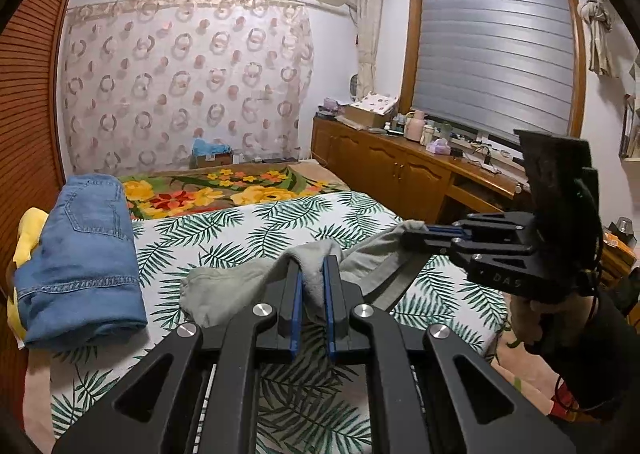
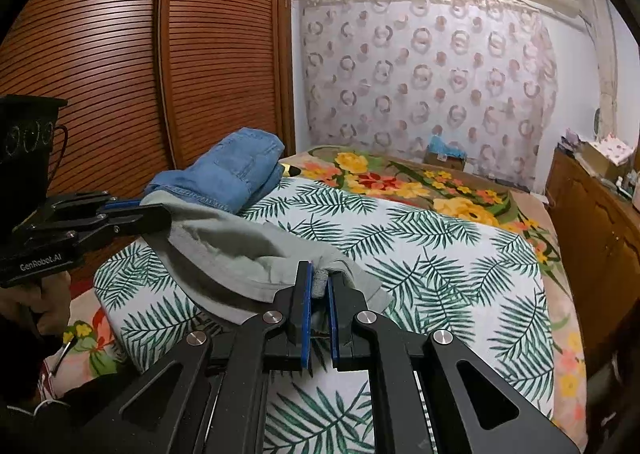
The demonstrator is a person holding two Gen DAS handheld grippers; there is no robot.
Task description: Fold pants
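Two hand-held grippers, left hand-held gripper (image 1: 313,260) and right hand-held gripper (image 2: 319,269), each clamped on grey pants (image 2: 240,250), above leaf-print bed (image 2: 440,254)

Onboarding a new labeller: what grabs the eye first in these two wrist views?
The grey fleece pants, lifted over the palm-leaf print bedsheet, pinched at two spots by the left gripper and right gripper, jaws shut on the cloth. Next, the folded blue denim jeans at the sheet's edge nearest the slatted wooden wardrobe.
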